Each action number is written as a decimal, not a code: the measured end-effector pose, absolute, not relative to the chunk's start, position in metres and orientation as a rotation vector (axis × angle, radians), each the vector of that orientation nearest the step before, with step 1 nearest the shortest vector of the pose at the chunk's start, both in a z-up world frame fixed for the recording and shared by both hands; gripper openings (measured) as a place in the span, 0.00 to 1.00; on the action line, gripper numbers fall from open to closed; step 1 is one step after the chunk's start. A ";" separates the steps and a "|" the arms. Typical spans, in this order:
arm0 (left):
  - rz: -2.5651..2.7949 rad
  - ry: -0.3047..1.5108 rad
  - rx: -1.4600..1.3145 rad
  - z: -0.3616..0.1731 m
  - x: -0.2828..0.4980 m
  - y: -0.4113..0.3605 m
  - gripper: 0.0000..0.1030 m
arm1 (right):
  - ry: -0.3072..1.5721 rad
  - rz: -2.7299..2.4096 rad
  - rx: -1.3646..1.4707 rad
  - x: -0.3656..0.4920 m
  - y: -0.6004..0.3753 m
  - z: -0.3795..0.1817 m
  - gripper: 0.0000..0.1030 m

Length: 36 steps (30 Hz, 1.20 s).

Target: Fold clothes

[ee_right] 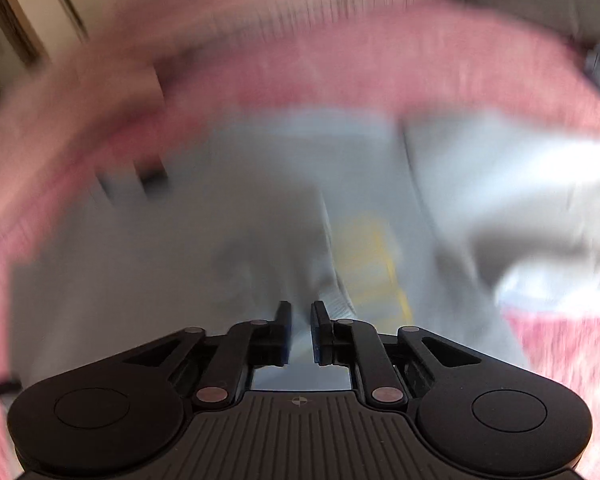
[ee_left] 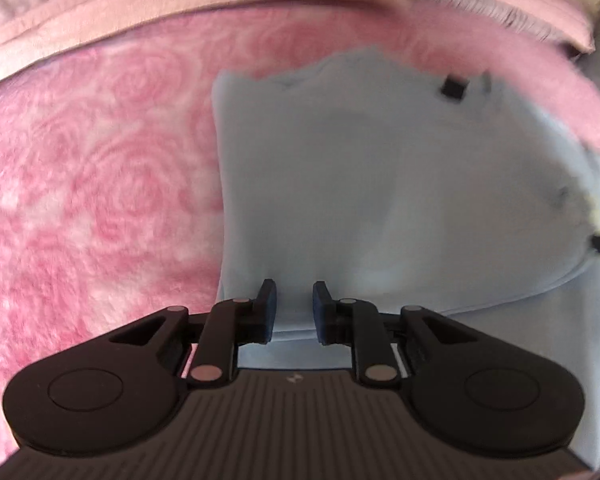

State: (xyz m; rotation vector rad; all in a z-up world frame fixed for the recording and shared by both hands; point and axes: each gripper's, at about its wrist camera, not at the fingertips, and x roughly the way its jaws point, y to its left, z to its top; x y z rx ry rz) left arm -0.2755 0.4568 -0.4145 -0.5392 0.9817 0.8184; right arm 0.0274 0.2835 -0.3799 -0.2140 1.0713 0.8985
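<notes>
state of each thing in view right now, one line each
light blue garment: lying on the blanket, partly folded, one layer over another
pink blanket: spread flat under the garment
left tool: fingers apart with fabric between them, grip unclear
right tool: narrow gap, fabric seems to sit between; view badly blurred
small dark tag: on the garment's far part

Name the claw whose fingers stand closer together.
The right claw: only a narrow slit over the blue garment. The left claw gapes wider.
</notes>
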 end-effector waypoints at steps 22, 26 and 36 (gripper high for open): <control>0.782 1.075 -0.547 -0.392 -0.205 0.407 0.17 | 1.205 0.443 0.455 0.168 0.039 -0.370 0.45; 0.771 1.103 -0.539 -0.398 -0.194 0.397 0.17 | 1.147 0.354 0.624 0.194 -0.006 -0.375 0.45; 0.778 1.076 -0.526 -0.389 -0.186 0.399 0.17 | 1.036 0.251 0.897 0.238 -0.057 -0.412 0.45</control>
